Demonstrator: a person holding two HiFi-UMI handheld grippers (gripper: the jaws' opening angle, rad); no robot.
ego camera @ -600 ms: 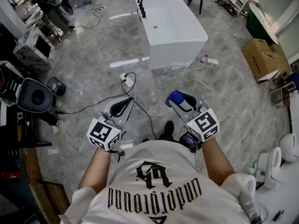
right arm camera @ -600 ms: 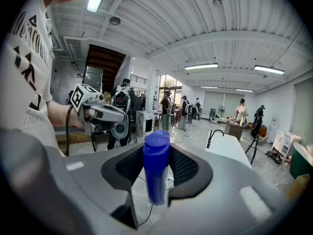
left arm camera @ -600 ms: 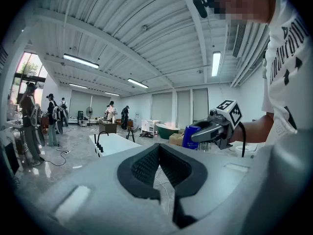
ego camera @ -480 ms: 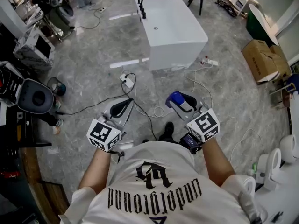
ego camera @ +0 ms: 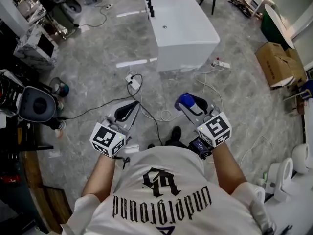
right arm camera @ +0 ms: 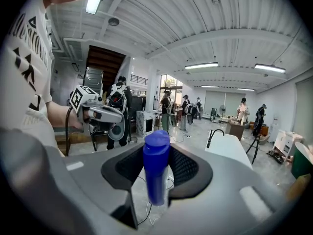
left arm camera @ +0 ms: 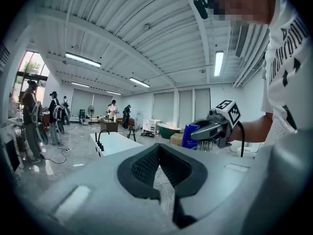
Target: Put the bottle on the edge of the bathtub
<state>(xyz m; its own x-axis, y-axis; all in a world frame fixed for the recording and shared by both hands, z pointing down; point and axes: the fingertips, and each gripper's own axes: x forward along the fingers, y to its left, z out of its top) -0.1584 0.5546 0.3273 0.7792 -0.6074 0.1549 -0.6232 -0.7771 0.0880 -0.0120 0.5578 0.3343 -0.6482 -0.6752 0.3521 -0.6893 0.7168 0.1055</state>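
Blue bottle (right arm camera: 156, 173), cap uppermost, clamped between the jaws of the right gripper (ego camera: 190, 104), well short of the white bathtub (ego camera: 188, 53) ahead; left gripper (ego camera: 130, 107), jaws closed together on nothing, alongside, equally far from the bathtub.

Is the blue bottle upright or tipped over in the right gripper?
Upright: the bottle stands vertical, gripped in the right gripper, cap on top.
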